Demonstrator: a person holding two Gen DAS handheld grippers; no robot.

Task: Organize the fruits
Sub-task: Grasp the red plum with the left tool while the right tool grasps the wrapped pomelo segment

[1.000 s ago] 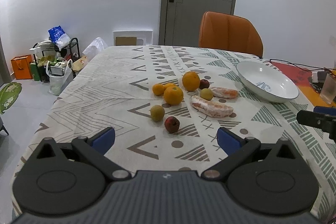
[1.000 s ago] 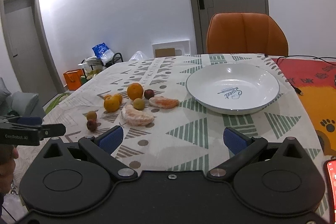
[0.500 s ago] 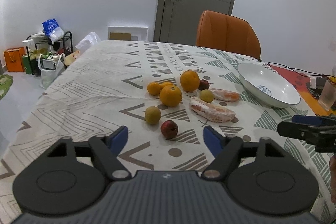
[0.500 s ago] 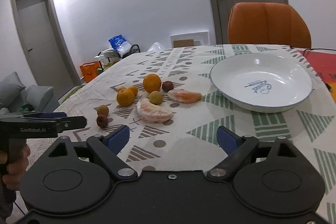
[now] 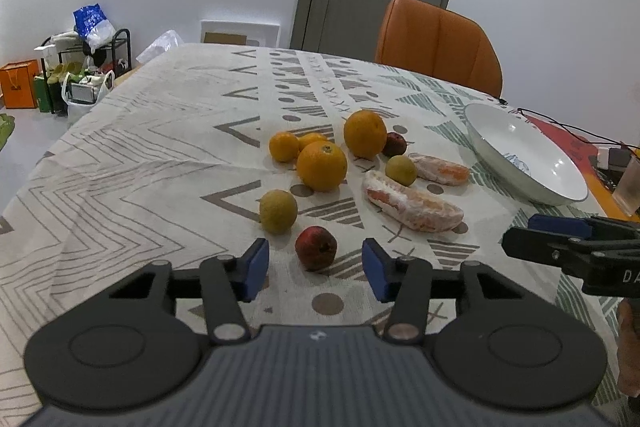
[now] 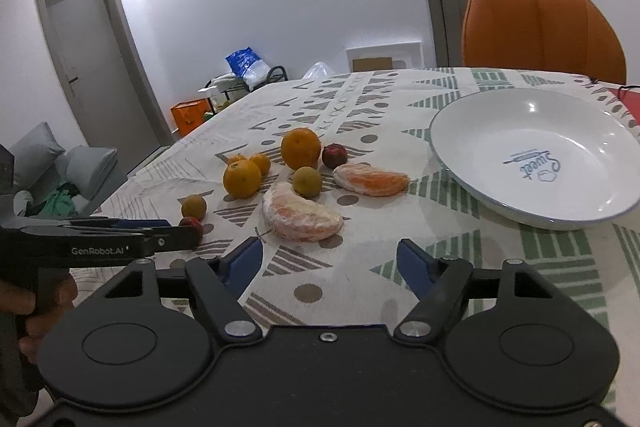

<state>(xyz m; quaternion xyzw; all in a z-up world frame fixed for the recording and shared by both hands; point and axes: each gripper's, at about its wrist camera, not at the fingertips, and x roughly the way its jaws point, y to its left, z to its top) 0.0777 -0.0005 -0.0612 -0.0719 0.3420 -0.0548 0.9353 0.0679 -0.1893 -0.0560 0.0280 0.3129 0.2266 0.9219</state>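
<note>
A small dark red fruit [image 5: 316,247] lies on the patterned tablecloth, right at the tips of my left gripper [image 5: 315,269]. The jaws are closing, with a gap on each side of the fruit. Beyond it are two yellow-green fruits [image 5: 278,211], several oranges [image 5: 322,166] and two peeled citrus pieces [image 5: 414,202]. My right gripper [image 6: 329,263] is also closing with nothing between its pads, and the nearer peeled piece [image 6: 302,213] lies just ahead of it. The white bowl [image 6: 536,155] stands to the right, holding nothing.
An orange chair [image 6: 540,31] stands behind the table's far edge. In the left wrist view a glass [image 5: 632,183] and a cable [image 5: 568,131] lie at the right past the bowl. A hand [image 6: 24,311] holds the left gripper's handle. Bags and a rack sit on the floor to the left.
Both grippers have moved forward and down toward the fruit, and both pairs of jaws have narrowed. The left pads now flank the red fruit.
</note>
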